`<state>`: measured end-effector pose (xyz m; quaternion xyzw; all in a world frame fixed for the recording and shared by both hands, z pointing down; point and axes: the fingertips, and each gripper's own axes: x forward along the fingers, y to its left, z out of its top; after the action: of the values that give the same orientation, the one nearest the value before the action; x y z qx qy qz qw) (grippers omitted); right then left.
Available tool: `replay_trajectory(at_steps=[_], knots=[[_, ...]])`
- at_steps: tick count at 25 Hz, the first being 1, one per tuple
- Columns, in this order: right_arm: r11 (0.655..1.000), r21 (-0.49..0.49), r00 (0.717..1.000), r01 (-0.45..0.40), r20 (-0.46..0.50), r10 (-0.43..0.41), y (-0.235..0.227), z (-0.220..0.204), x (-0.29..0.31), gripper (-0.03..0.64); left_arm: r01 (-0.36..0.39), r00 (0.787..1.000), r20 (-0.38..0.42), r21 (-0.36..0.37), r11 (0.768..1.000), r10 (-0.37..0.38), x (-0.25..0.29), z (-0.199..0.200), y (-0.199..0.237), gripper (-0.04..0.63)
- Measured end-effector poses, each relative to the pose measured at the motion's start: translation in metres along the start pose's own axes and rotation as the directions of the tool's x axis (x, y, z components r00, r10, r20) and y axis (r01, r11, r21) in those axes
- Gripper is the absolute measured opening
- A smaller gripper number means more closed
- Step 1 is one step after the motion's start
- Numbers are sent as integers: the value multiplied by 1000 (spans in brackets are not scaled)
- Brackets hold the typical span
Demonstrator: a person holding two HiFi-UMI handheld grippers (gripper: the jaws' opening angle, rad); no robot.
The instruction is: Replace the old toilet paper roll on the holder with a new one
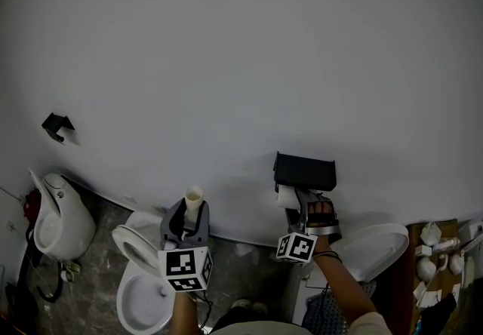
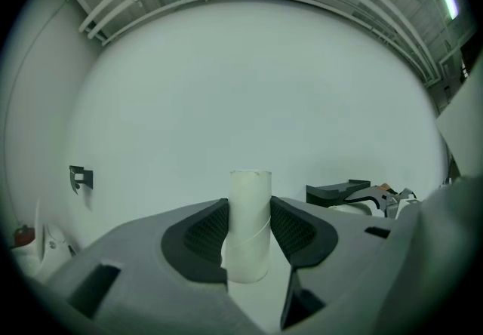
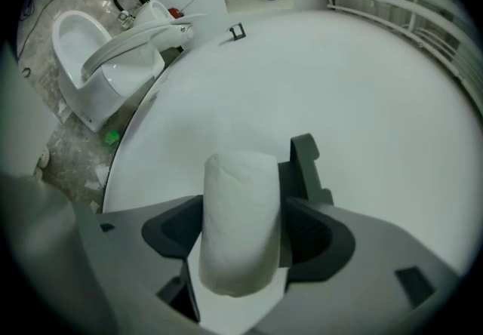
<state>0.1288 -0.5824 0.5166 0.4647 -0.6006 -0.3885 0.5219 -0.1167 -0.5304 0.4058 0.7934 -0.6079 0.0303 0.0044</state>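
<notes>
Left gripper (image 1: 189, 222) clamped on empty cardboard tube (image 2: 249, 224) (standing upright). Right gripper (image 1: 308, 213) clamped on new paper roll (image 3: 240, 220), just beneath black wall holder's (image 1: 305, 172) lower edge.

No text to read.
Only black-and-white square markers, on the left cube (image 1: 185, 268) and right cube (image 1: 296, 247), both below the holder (image 1: 304, 173).

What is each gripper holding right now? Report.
Left gripper: closed on the empty cardboard tube.
Right gripper: closed on the toilet paper roll.
</notes>
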Motion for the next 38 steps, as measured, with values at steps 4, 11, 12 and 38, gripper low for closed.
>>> replay_trajectory(at_steps=[4, 11, 12, 38], knots=[[990, 140, 997, -13, 79, 2, -8, 18, -23, 333, 14, 1000, 7, -6, 1000, -14, 2, 3, -4, 173], [658, 751, 965, -56, 210, -157, -81, 14, -82, 258, 55, 998, 41, -20, 998, -54, 11, 17, -25, 173], [583, 811, 961, -46, 196, -197, -92, 5, -89, 242, 65, 997, 46, -21, 998, -64, 12, 20, -29, 173], [131, 983, 928, 127, -72, -366, -130, -84, -156, -9, 111, 990, 94, -17, 994, -109, 12, 47, -68, 173]])
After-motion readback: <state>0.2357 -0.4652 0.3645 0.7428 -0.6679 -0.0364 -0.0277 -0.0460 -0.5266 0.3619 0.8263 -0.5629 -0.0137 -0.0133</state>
